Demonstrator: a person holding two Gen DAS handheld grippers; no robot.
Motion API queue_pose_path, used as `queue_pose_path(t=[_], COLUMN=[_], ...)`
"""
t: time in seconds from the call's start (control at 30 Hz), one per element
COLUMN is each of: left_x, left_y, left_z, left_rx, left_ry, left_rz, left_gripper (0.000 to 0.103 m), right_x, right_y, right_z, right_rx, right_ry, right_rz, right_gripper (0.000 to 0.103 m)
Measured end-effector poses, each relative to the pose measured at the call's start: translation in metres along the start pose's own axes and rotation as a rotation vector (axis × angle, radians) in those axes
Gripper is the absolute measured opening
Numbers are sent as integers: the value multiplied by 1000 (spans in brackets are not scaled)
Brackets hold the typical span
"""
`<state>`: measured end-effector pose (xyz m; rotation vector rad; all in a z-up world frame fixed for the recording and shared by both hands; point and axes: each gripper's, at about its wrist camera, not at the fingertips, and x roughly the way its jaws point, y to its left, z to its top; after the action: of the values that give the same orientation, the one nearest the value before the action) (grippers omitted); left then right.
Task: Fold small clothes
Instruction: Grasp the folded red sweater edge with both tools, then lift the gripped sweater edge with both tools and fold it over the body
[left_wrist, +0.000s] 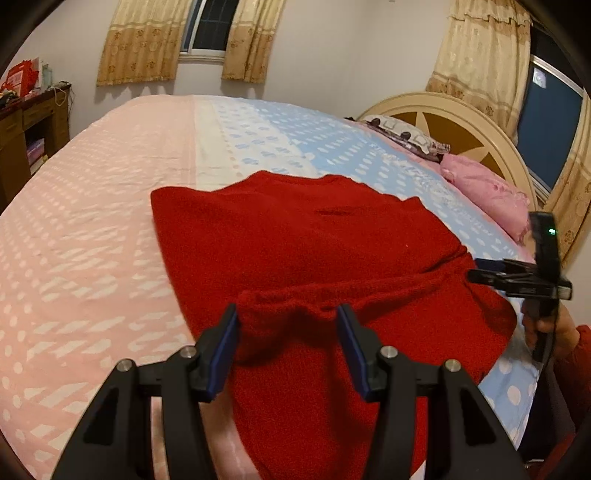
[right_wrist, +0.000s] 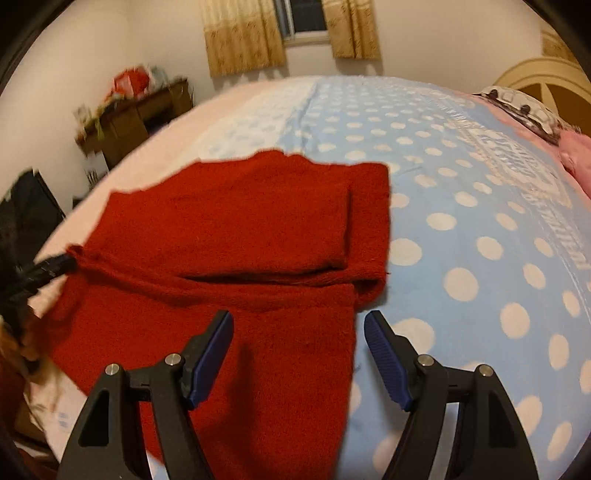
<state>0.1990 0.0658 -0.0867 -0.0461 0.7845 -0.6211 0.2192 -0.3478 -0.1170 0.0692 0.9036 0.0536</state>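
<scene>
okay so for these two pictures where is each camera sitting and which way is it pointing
Left wrist: sits on the left gripper, looking across the red sweater toward the headboard; the right gripper and the person's hand show at right.
Right wrist: sits on the right gripper, over the sweater's right edge and the dotted blue sheet; the left gripper shows at left.
Shared: sweater, bed, curtained window.

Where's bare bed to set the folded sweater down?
Pink sheet left of the red sweater is bare up to the desk. Blue dotted sheet to its right is bare until the pillows. Crowded: near edge, under both grippers.
</scene>
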Motion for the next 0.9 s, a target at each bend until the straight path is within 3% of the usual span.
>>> queue_pose_path(t=[0.03, 0.1, 0.13, 0.2, 0.23, 0.4, 0.53, 0.73, 0.9], left_x=[0, 3, 3, 2, 2, 1, -2, -33, -48], left_y=[0, 0, 1, 0, 1, 3, -1, 3, 1], left_z=[-1, -1, -1, -1, -2, -4, -5, -3, 12], left_rx=[3, 1, -2, -2, -3, -23, -15, -108, -117], left_ry=[3, 12, 11, -5, -9, -15, -25, -108, -155], left_rz=[6, 11, 8, 15, 20, 24, 52, 27, 39], left_gripper=[57, 57, 56, 35, 7, 9, 9, 9, 9], right_x=[3, 6, 4, -3, -9, -33, -36, -67, -96], right_y=[2, 10, 12, 16, 16, 17, 23, 22, 36], right_z=[-1, -4, -5, -6, -6, -15, -19, -11, 1], right_rx=[-14, -57, -73, -93, -89, -48, -59, -21, -93], right_ry=[3, 1, -10, -37, -50, -117, -127, -209, -289], right_rz=[-3, -25, -45, -53, -35, 29, 15, 50, 20], right_gripper=[73, 44, 39, 9, 8, 7, 6, 4, 4])
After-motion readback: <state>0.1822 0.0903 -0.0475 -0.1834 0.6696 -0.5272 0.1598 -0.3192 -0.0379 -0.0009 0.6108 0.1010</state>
